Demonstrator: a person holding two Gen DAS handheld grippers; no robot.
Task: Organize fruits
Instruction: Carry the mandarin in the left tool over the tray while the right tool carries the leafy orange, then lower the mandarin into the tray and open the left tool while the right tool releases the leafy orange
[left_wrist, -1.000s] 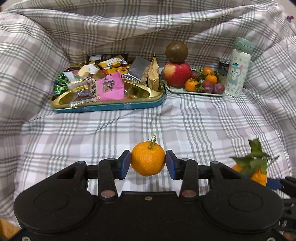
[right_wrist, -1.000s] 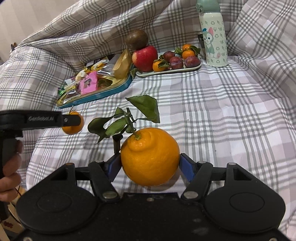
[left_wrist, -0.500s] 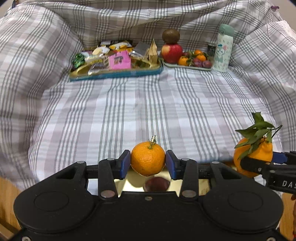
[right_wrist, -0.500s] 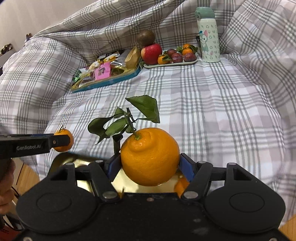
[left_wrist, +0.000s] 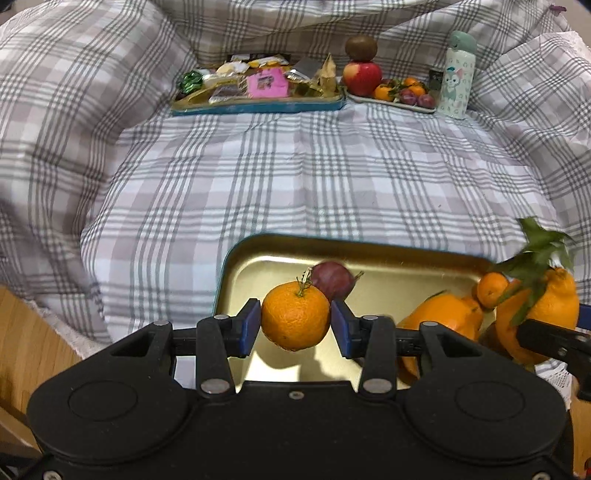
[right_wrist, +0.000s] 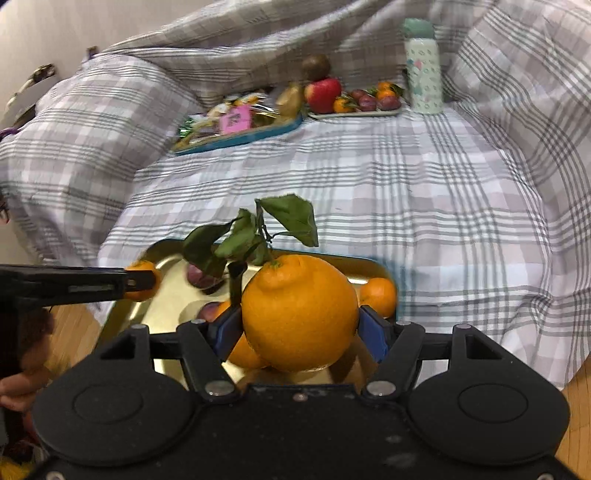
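Hovering my left gripper (left_wrist: 294, 320) over the gold tray (left_wrist: 369, 247), I have its fingers closed snugly on a small mandarin (left_wrist: 295, 315), stem up, skin bright and pebbled. At its one o'clock a plum (left_wrist: 334, 278) already lies in the tray, with more oranges toward three o'clock. My right gripper (right_wrist: 300, 325) is spread wide around a big leafy orange (right_wrist: 299, 312), gripping it. Both fruits remain to be set down, I judge; the far plate (left_wrist: 391, 103) at twelve o'clock holds more fruit.

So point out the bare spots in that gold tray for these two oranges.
Bare floor lies along the gold metal tray's left side, beside the purple plum. Its right end is crowded: small tangerine, another orange beneath.
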